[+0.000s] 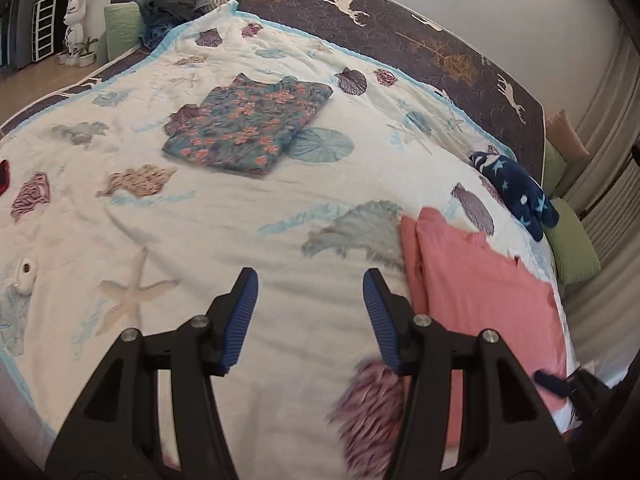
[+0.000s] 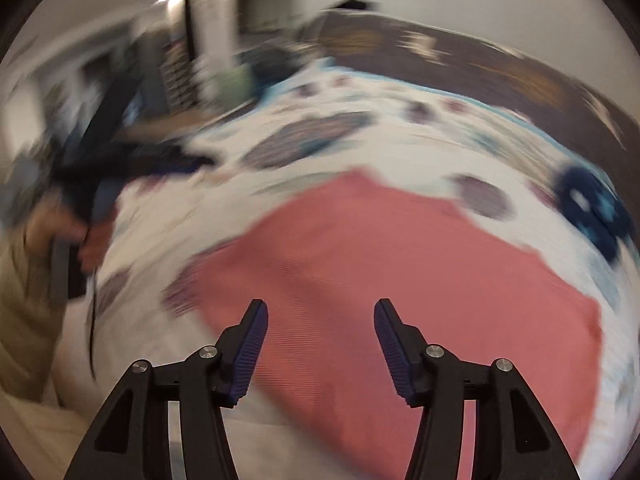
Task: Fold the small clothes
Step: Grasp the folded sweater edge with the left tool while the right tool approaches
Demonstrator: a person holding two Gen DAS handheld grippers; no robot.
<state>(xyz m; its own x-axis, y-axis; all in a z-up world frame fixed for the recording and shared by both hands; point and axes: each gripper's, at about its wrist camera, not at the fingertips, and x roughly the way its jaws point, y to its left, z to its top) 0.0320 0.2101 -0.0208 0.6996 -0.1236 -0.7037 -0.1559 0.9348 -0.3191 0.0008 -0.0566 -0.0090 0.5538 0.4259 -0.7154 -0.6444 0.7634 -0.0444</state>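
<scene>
Both grippers are open with nothing between the pads. The left gripper [image 1: 310,312] hovers over the seashell blanket [image 1: 224,232]; the right gripper [image 2: 320,340] is above the pink garment [image 2: 380,248], spread flat on the bed. A folded floral garment [image 1: 248,124] lies further back, well apart, with a navy star-print piece [image 1: 516,188] near the edge.

No readable text, labels, brands or numbers in either view. Left wrist view: the white figurine [image 1: 75,20] at upper left carries dark marks, too small to read. Right wrist view is motion-blurred, so nothing is legible there.
</scene>
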